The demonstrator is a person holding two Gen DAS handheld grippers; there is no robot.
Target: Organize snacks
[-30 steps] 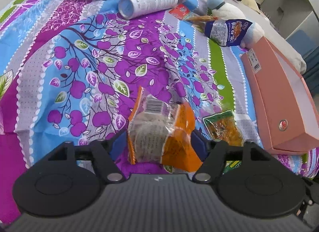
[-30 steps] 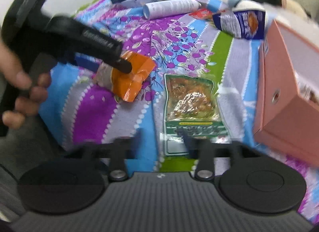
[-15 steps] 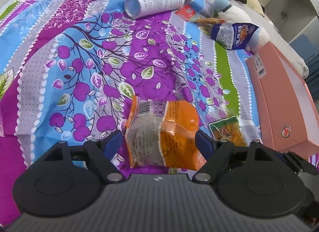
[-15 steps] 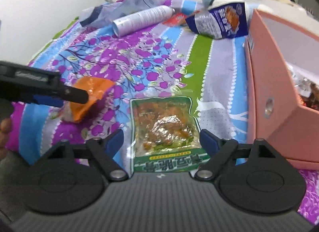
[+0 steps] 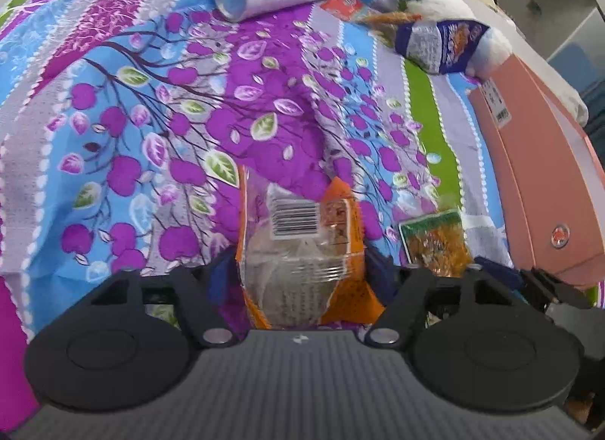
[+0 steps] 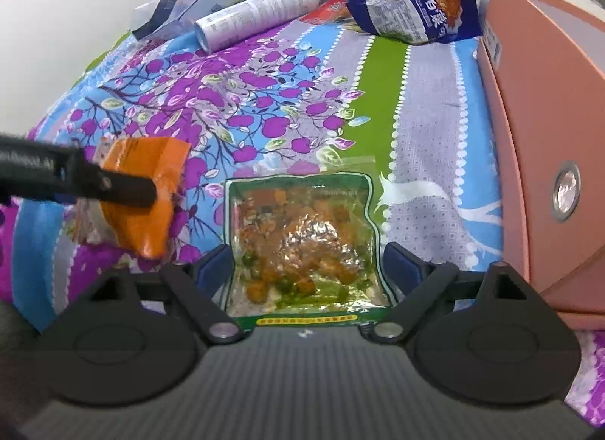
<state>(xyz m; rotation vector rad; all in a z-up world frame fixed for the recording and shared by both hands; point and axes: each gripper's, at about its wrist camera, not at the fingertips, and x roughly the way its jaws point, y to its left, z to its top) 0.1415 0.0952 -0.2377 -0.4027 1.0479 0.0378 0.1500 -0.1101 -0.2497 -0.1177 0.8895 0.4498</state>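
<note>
An orange snack packet (image 5: 298,251) with a clear window lies on the patterned bedspread. It sits between the pads of my left gripper (image 5: 298,273), whose jaws are closing and touch both its sides, crumpling it. In the right wrist view one left finger (image 6: 113,184) crosses the same orange packet (image 6: 151,190). A green packet of pickled vegetables (image 6: 302,235) lies flat between the fingers of my right gripper (image 6: 306,269). Those jaws are opening and stand just clear of its edges. The green packet (image 5: 435,243) also shows in the left wrist view.
A pink box (image 6: 537,137) stands along the right side, close to the green packet. At the far end lie a blue snack bag (image 6: 416,12), a white spray can (image 6: 257,16), a red packet (image 6: 325,10) and a plush toy (image 5: 446,5).
The left jaws have closed onto the orange packet, which now looks narrower and bunched up. The right gripper has dropped lower over the green packet with its jaws spread wider.
</note>
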